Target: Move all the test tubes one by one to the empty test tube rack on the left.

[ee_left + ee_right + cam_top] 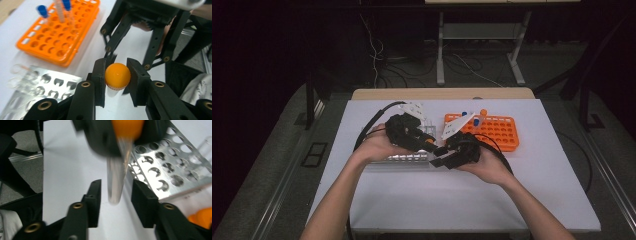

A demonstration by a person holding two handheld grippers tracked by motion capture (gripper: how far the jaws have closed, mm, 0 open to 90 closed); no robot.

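From above, my left gripper (430, 141) and right gripper (441, 156) meet over the metal rack (404, 158), beside the orange rack (498, 132). Along my left jaws, they pinch the tube's orange cap (117, 76). Along my right jaws, they stand spread around the clear tube (117, 173), not pressing it.

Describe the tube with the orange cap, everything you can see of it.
The tube is clear, glass or plastic by its look, with a rounded bottom and a domed orange cap ribbed at its rim. It looks empty. The left gripper is shut on the cap and holds the tube off the table. Its lower end hangs between the right gripper's jaws, whose pads stand clear of it. It sits over the white table, beside the metal rack.
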